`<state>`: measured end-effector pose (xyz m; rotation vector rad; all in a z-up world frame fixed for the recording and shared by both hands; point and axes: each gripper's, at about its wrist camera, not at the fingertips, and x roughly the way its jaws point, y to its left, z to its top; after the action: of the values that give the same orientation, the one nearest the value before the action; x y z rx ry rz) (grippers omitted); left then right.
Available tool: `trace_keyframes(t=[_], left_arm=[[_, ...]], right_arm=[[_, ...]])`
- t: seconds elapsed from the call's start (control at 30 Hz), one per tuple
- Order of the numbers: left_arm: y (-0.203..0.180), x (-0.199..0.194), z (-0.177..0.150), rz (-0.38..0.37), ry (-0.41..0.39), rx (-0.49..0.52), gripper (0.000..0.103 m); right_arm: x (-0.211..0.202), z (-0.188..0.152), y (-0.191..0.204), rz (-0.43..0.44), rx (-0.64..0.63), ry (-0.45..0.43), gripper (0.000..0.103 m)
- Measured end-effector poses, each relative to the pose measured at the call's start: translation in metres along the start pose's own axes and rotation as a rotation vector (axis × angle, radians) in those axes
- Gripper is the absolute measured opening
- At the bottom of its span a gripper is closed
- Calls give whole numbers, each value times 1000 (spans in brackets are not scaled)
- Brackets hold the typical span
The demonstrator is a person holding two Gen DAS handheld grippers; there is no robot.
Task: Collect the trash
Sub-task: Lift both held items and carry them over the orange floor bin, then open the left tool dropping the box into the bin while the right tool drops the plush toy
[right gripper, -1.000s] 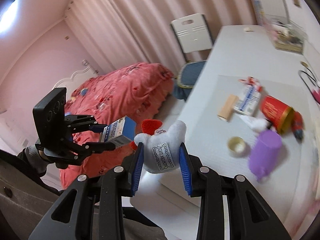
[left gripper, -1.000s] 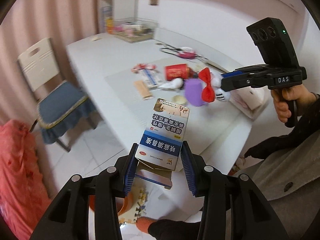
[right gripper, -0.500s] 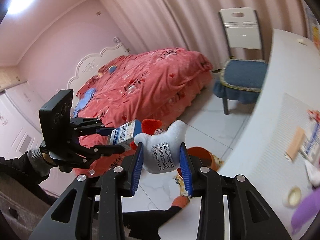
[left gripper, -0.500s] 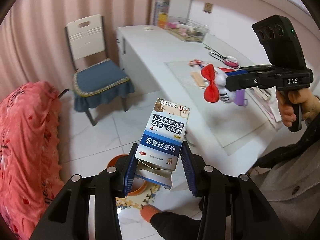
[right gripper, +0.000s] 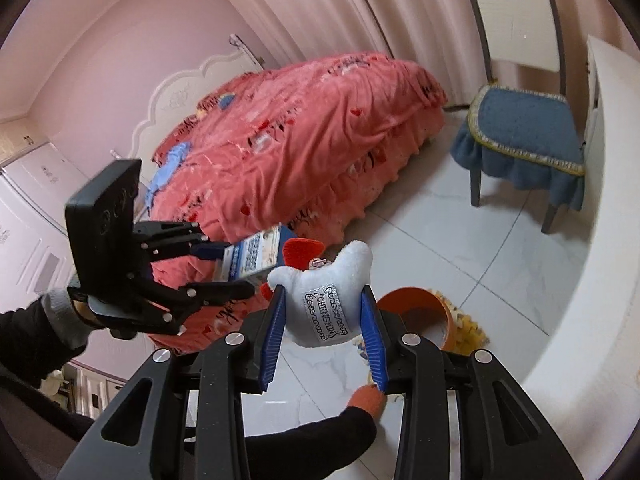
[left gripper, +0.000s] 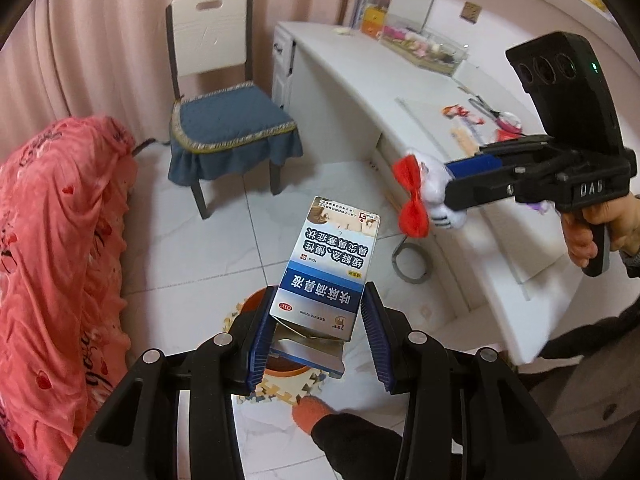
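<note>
Bed [right gripper: 304,128]: one, pink cover, far left.
Desk [left gripper: 400,92]: one, white, right side; leftover items far along its top, too small to count.
Chair [left gripper: 228,112]: one, blue cushion, far, between bed and desk.
Bin [right gripper: 416,312]: one, orange, on the floor on a jigsaw mat, below and just beyond both grippers; judged the drop point.
Left gripper [left gripper: 318,340]: one, clamped on the medicine box [left gripper: 332,264]; the box's long axis runs away along the fingers, its near flap open, directly above the bin.
Right gripper [right gripper: 324,332]: one, pads pressed on the plush toy [right gripper: 324,292], with red bow; bin lies just right of it.
Nearer hand: left, by my reading.
Foot [left gripper: 310,410]: one, orange sock, near the mat.
</note>
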<state>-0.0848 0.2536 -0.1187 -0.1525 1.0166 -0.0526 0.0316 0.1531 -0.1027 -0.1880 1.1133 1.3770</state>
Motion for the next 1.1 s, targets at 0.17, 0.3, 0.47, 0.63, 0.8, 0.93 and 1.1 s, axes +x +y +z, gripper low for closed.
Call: trace_keyframes(t=[0.17,0.3,0.47,0.63,0.8,0.93,1.1], left_arm=[[31,36,-8,-14,43,-38,44],[54,64,-17,-21,84,-62,44],[68,87,-25,-44,119,-80,44],[80,109,-34,-62,155,-96,44],[86,126,-37,-73,179,-101,45],[89,134,-37,-63,190,-101,53],[90,140,-38,-47,197,-95,67]], right_arm=[[65,0,-28,-31,53,71,37],[107,-2,-44,-44,94,118,38],[148,-3,-59,-52,118,155,38],[181,-8,-80,-85,155,183,40],[202,-12,-93,-103,172,205,42],[213,-15,-102,-122,195,218,52],[217,-20,-110,-134,221,229,53]])
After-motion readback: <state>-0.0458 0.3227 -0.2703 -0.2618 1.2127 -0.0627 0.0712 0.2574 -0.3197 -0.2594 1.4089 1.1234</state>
